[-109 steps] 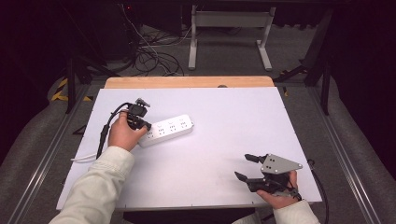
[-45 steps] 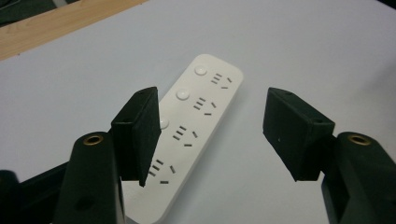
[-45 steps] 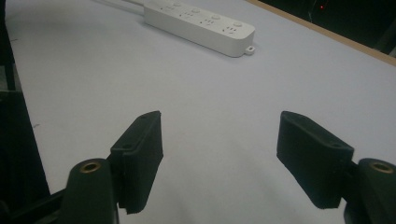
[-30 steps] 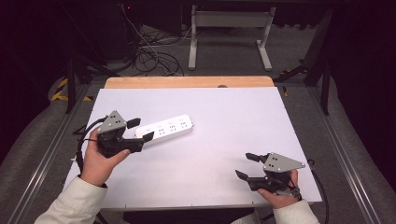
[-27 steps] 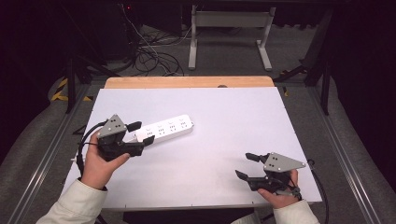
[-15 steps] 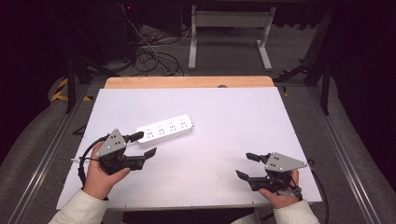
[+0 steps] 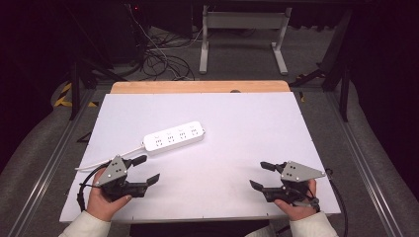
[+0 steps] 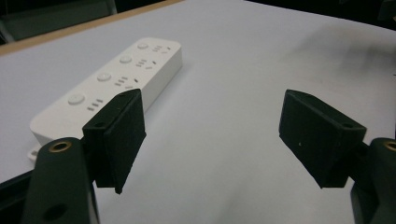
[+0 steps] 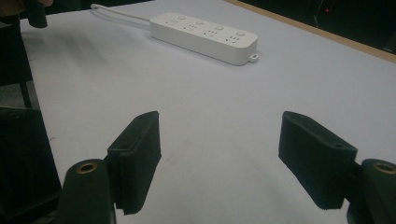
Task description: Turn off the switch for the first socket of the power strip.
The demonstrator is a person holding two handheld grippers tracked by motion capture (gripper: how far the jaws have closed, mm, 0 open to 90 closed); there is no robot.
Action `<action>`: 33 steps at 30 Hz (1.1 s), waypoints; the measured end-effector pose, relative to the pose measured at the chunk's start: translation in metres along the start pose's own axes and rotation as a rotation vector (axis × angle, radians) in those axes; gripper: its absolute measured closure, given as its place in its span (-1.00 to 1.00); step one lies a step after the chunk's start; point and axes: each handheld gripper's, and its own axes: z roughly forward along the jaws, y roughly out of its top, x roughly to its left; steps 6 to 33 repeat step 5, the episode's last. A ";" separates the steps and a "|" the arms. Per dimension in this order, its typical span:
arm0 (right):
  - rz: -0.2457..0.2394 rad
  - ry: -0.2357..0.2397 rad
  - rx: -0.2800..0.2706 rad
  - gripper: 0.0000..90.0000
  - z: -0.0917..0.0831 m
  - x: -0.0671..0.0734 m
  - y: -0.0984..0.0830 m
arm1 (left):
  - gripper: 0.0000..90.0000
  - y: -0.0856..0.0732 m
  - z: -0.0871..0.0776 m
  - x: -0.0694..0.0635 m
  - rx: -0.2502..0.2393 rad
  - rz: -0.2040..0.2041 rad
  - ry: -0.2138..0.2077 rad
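Power strip (image 7: 174, 138), white, lies flat on the white table (image 7: 237, 118), left of centre, angled, its cord (image 7: 106, 161) trailing toward the near left edge. High view: left gripper (image 7: 147, 169) held low at the near left corner, jaws spread, just short of the strip's cord end; right gripper (image 7: 260, 175) at the near right, jaws spread, well apart from it. Left gripper view: black jaws wide, nothing between, strip close ahead beside the left-hand jaw. Right gripper view: jaws wide over bare tabletop, strip far ahead.
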 end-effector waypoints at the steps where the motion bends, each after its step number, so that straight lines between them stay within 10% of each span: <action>1: 0.000 0.000 0.000 -0.32 0.000 0.000 0.000 | -0.49 -0.002 0.001 0.000 0.010 -0.036 -0.012; 33: 0.001 0.000 0.003 -0.32 0.000 0.000 0.000 | -0.55 -0.003 0.002 0.002 0.034 -0.029 -0.005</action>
